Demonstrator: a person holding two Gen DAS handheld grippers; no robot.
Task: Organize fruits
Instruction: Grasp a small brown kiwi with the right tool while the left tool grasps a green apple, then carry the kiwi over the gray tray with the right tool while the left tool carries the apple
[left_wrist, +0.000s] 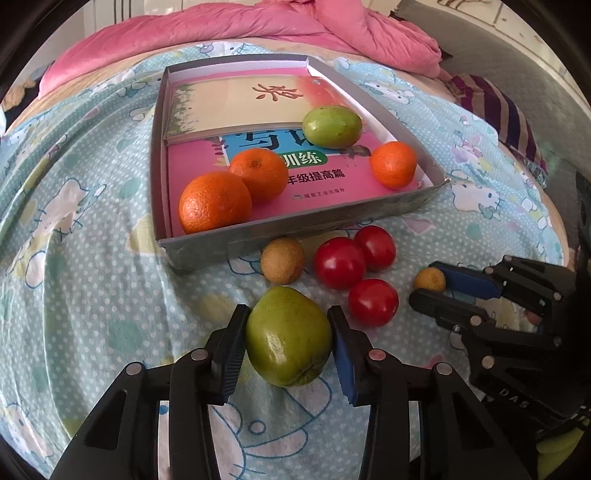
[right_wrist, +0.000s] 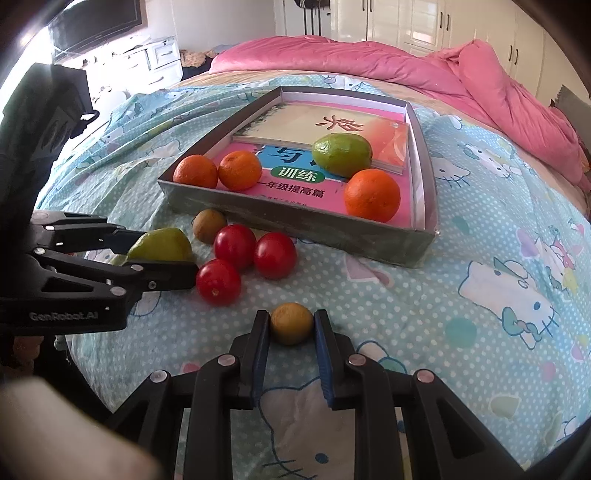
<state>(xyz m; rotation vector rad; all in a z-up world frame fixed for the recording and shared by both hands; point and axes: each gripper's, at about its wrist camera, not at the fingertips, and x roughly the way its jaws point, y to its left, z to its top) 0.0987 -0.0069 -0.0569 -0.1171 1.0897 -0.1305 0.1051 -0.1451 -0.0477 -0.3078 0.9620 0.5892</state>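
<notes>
My left gripper (left_wrist: 290, 339) is shut on a green fruit (left_wrist: 288, 336), low over the bedsheet in front of the grey box (left_wrist: 295, 225). My right gripper (right_wrist: 291, 325) is shut on a small yellow-brown fruit (right_wrist: 291, 323); it also shows in the left wrist view (left_wrist: 429, 280). In the box, on books, lie three oranges (left_wrist: 214, 201) (left_wrist: 258, 173) (left_wrist: 393, 164) and another green fruit (left_wrist: 332, 125). On the sheet by the box lie three red tomatoes (left_wrist: 340, 262) (left_wrist: 375, 247) (left_wrist: 373, 302) and a brown kiwi-like fruit (left_wrist: 282, 260).
The fruits and box lie on a bed with a light-blue cartoon-print sheet (right_wrist: 480, 332). A pink quilt (right_wrist: 424, 70) is heaped behind the box. A striped cloth (left_wrist: 495, 107) lies at the right. White cupboards (right_wrist: 424, 22) and a TV (right_wrist: 96, 22) stand beyond.
</notes>
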